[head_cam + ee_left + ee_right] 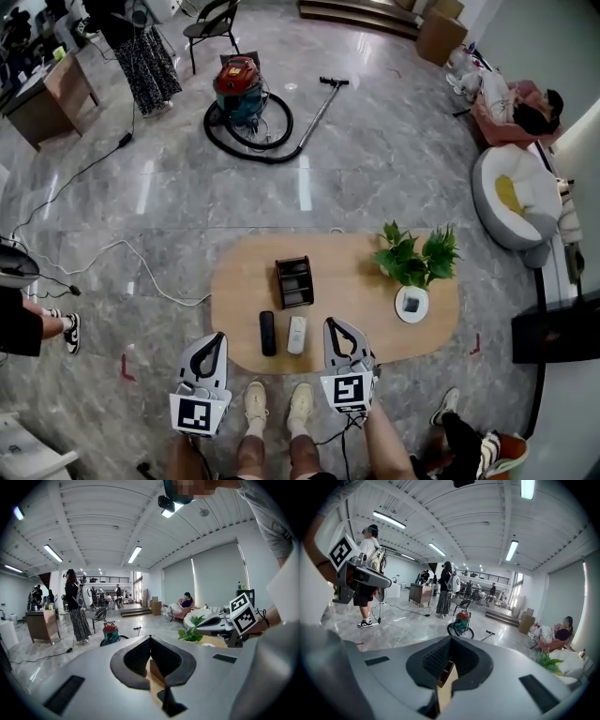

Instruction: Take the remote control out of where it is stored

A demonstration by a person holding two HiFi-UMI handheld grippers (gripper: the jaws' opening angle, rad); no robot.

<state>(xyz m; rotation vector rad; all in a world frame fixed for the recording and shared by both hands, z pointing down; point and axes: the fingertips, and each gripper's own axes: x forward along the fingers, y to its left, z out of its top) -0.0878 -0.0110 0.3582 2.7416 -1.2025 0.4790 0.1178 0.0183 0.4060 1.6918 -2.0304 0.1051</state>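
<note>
Pale wooden table (356, 309) with smooth matt top, glossy grey marble-look floor (375, 159), black remote (267, 333) in matt plastic, white remote (296, 335) in smooth plastic, dark matt storage box (293, 281), left gripper (215, 339) in smooth grey plastic

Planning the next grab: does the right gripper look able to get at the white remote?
Probably yes: the white remote lies beside the right gripper, nothing between them; the gripper is shut and must open first.

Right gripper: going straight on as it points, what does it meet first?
Probably the wooden tabletop: the right gripper tilts downward over its near edge. If it clears that, the black organizer shows almost dead ahead in the right gripper view. The white remote lies left of that line.
</note>
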